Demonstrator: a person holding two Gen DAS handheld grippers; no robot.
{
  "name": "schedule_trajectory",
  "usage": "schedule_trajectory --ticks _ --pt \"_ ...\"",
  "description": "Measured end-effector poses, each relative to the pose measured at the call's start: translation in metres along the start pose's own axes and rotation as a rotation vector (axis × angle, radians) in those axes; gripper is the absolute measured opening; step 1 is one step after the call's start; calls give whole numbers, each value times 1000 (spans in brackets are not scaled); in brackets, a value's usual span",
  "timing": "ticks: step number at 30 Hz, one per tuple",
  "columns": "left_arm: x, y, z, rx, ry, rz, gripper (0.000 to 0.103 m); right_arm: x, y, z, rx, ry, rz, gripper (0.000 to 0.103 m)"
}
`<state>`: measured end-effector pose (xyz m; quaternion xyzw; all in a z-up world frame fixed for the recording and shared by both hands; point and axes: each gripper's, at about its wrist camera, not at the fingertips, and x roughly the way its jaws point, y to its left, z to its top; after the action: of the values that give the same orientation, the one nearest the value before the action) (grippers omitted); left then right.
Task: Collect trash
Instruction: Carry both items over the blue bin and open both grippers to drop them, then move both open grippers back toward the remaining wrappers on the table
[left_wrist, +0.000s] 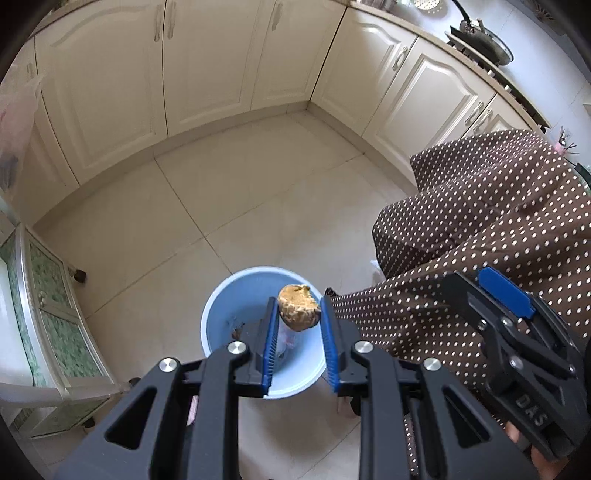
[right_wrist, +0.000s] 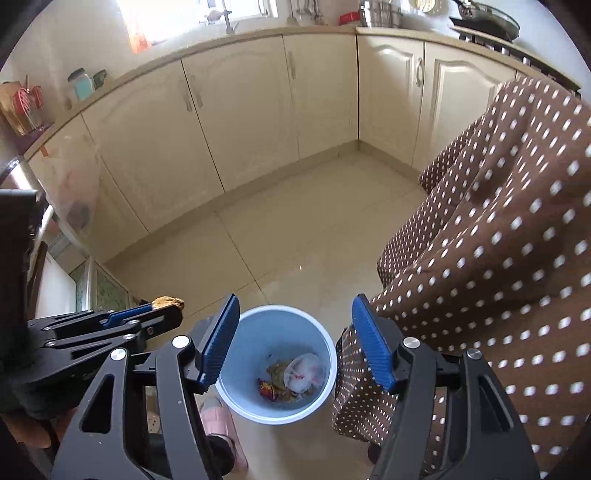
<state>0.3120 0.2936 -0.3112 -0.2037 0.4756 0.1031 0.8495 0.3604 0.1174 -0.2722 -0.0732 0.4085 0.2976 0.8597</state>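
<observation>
My left gripper is shut on a brown, crusty piece of food. It holds the piece above the open mouth of a light blue bin that stands on the floor. In the right wrist view the same piece of food shows at the left gripper's tips, left of the bin's rim. My right gripper hangs over the bin, open, with nothing between its blue pads. A white crumpled wrapper and colourful scraps lie at the bin's bottom.
A brown cloth with white dots hangs close on the right, touching the bin's side. Cream cabinet doors line the far wall. A pink slipper lies by the bin. A low glass-fronted cabinet stands at the left.
</observation>
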Motion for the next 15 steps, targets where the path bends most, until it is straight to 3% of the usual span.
schedule_trajectory --ticks 2,3,4,15 --pt "-5 -2 2 1 -16 2 33 -9 4 5 -10 -27 -6 61" --pt "-9 -4 3 -2 -31 11 50 -15 5 7 -13 -43 -6 62" --pt "-14 -5 3 -3 -46 20 59 -18 6 9 -16 -53 -6 62" --pt "-81 -20 2 7 -155 12 60 -87 10 19 -37 -182 -12 63"
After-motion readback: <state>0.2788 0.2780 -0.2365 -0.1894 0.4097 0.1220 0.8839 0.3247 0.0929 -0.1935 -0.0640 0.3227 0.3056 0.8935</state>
